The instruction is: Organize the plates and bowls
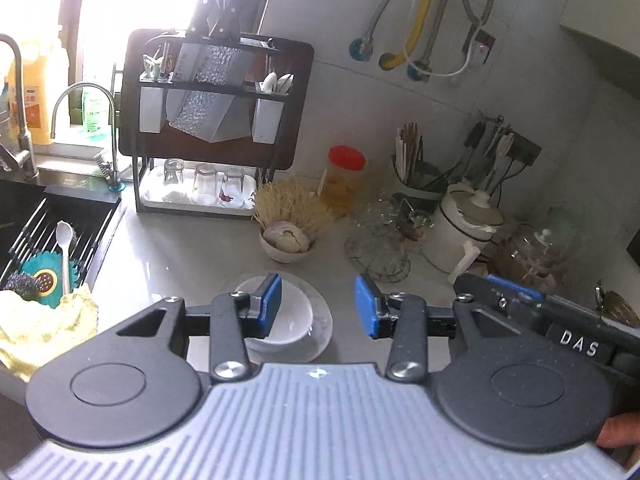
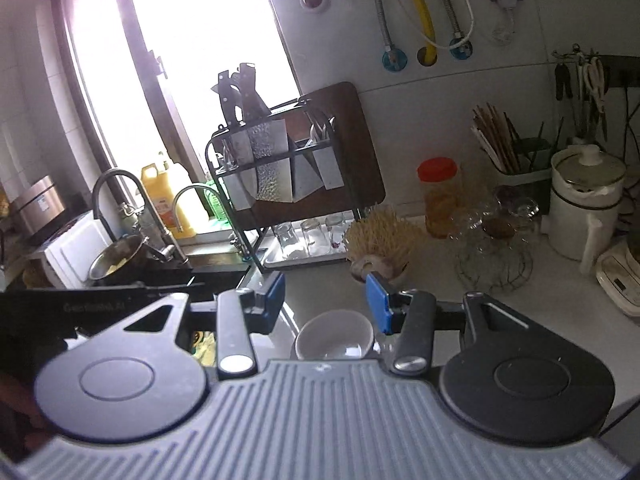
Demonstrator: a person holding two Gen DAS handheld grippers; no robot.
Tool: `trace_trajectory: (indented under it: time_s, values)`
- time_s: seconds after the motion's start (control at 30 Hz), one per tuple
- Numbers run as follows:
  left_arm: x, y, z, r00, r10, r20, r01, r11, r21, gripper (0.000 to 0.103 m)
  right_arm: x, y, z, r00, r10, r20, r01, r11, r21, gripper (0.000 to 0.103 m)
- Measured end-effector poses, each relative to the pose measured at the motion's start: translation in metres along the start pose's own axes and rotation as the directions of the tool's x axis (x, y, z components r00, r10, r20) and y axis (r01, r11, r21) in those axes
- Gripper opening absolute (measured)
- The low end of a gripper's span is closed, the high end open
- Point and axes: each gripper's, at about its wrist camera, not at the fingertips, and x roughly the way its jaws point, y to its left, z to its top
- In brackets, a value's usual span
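Nearest your left camera, the left gripper (image 1: 318, 306) stands spread with nothing between its blue pads (image 1: 270, 304); the white bowl (image 1: 286, 320) lies just past them, toward 11 o'clock of the gap, sitting upright on a plate (image 1: 322, 324) on the pale counter (image 1: 180, 248). Your left pad overlaps the bowl's rim in that view, but whether it touches I cannot tell; it looks to hang above.

Your right gripper (image 2: 326, 300) is likewise spread and empty, and the same bowl (image 2: 336, 334) shows at 6 o'clock of its gap, low against the gripper body. Bowl and plate are round, so no long axis matters; the rim is your grip line. Both hands look about equally near.

As for containers: a smaller bowl (image 1: 286, 242) at 12 o'clock of the stack holds what look like garlic and onion pieces, with pale dry strands behind it. At 10 o'clock the rack's tray (image 1: 152, 196) carries three upturned glasses (image 1: 204, 184). At 9 o'clock the sink (image 1: 24, 208) holds a spoon (image 1: 64, 248) on its rack and a yellow cloth (image 1: 48, 320).

My guess is the next move is a descent onto the bowl's rim.
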Motion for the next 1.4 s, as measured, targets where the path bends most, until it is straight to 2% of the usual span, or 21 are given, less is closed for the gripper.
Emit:
trace_trajectory:
  time_s: [0.27, 0.6, 0.7, 0.8, 0.9, 0.93, 1.07, 1.17, 1.2, 1.27, 1.4]
  values:
    - [-0.031, -0.024, -0.035, 1.0, 0.016, -0.003, -0.016, 0.999, 0.028, 0.049, -0.042, 0.0, -0.029, 1.0, -0.019, 0.009, 0.019, 1.0, 0.007, 0.048]
    - [-0.06, -0.042, -0.085, 0.999, 0.013, -0.036, -0.013, 1.0, 0.012, 0.054, -0.078, -0.002, -0.062, 0.999, -0.032, -0.017, 0.032, 0.999, 0.011, 0.048]
    - [-0.066, -0.046, -0.097, 0.999, 0.016, -0.042, -0.016, 1.0, 0.004, 0.058, -0.085, -0.002, -0.069, 0.999, -0.036, -0.023, 0.037, 0.999, 0.006, 0.048]
    - [-0.071, -0.05, -0.105, 0.999, 0.02, -0.039, -0.02, 1.0, 0.006, 0.068, -0.092, -0.003, -0.076, 0.998, -0.05, -0.023, 0.05, 0.999, 0.002, 0.049]
    - [-0.075, -0.053, -0.11, 0.999, 0.029, -0.034, -0.029, 1.0, 0.006, 0.076, -0.099, -0.004, -0.081, 0.998, -0.066, -0.009, 0.066, 0.998, 0.001, 0.066]
    - [-0.076, -0.054, -0.111, 0.999, 0.035, -0.036, -0.034, 0.999, 0.008, 0.082, -0.101, -0.004, -0.083, 0.997, -0.072, -0.005, 0.072, 0.997, 0.0, 0.068]
    - [-0.08, -0.055, -0.117, 0.998, 0.054, -0.039, -0.054, 0.998, 0.018, 0.092, -0.106, -0.006, -0.09, 0.996, -0.093, -0.008, 0.093, 0.996, -0.002, 0.07]
    - [-0.081, -0.056, -0.123, 0.997, 0.066, -0.043, -0.065, 0.998, 0.023, 0.096, -0.107, -0.008, -0.094, 0.995, -0.104, -0.013, 0.104, 0.995, 0.0, 0.073]
    - [-0.081, -0.056, -0.124, 0.997, 0.069, -0.046, -0.068, 0.997, 0.026, 0.097, -0.108, -0.008, -0.096, 0.994, -0.107, -0.011, 0.107, 0.994, -0.001, 0.083]
    - [-0.081, -0.056, -0.126, 0.996, 0.075, -0.053, -0.074, 0.997, 0.032, 0.098, -0.109, -0.008, -0.099, 0.994, -0.11, -0.011, 0.11, 0.994, -0.002, 0.092]
    - [-0.079, -0.057, -0.134, 0.993, 0.093, -0.075, -0.089, 0.995, 0.052, 0.099, -0.108, -0.01, -0.106, 0.99, -0.141, -0.03, 0.141, 0.99, -0.004, 0.093]
